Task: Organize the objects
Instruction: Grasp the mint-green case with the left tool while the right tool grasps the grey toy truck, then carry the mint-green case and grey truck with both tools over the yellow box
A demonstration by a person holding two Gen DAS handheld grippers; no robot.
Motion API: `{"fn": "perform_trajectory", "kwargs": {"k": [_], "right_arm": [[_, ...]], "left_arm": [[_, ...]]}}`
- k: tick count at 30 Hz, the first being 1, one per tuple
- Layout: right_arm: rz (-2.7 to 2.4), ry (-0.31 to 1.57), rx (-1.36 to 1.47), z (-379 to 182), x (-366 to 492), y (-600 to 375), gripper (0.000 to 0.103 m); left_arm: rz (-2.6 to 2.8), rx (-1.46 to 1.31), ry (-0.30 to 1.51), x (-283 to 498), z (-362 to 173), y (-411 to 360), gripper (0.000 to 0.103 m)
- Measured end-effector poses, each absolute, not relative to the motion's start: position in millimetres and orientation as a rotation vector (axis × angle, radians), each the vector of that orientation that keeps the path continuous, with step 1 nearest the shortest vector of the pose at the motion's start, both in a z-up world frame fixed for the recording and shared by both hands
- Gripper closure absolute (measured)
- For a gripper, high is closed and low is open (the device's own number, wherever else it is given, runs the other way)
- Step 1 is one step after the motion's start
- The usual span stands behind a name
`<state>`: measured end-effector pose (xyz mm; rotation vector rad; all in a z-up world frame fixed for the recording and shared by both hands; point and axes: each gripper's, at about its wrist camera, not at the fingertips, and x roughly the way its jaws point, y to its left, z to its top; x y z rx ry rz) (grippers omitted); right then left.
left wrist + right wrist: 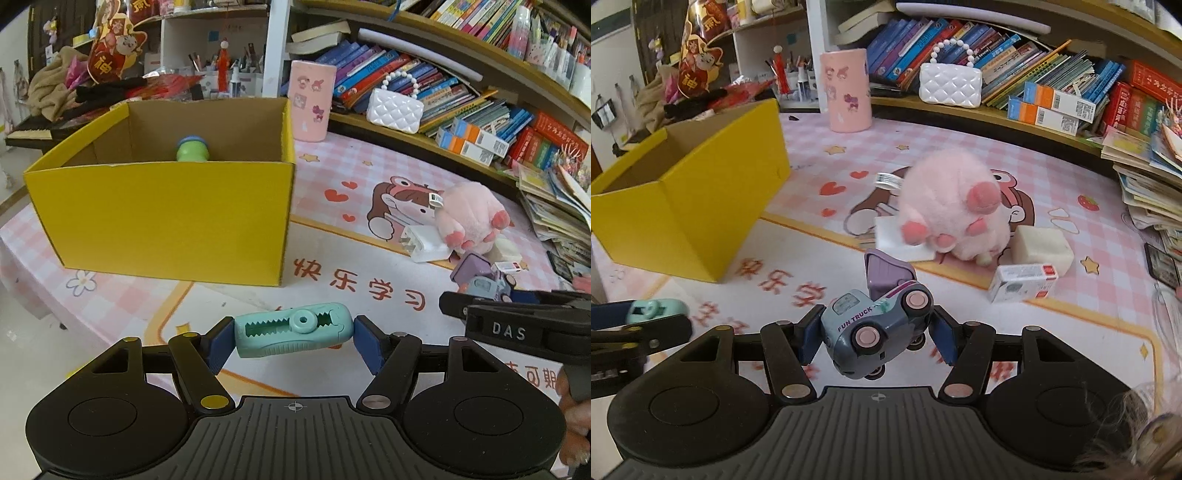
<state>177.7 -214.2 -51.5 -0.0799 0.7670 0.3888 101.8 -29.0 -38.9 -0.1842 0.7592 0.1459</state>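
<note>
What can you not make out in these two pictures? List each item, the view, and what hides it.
- Green toy in the yellow box, left wrist view: lower part hidden by the box's front wall.
- White block, right wrist view: partly hidden by the pink plush.
- Mat lettering beside the toy truck, right wrist view: blurred.

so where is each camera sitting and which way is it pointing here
Left wrist: sits on the left gripper, looks down along its fingers past the clamped teal tape dispenser to the yellow box; the person's other hand shows at right.
Right wrist: sits on the right gripper, which clamps the toy truck; faces the pink plush and bookshelf.
Shared: box, plush, pink cup, white purse, and each view catches the other gripper.
</note>
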Motion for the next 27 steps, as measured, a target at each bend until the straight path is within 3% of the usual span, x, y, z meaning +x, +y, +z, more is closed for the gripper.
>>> {"fn": "perform_trajectory", "kwargs": {"k": [27], "right_arm": [[0.466, 0.771, -0.102, -35.5, 52.9, -86.0, 0.046]], "left_arm": [[0.189, -0.158, 0.691, 1.6, -19.2, 78.0, 0.034]]}}
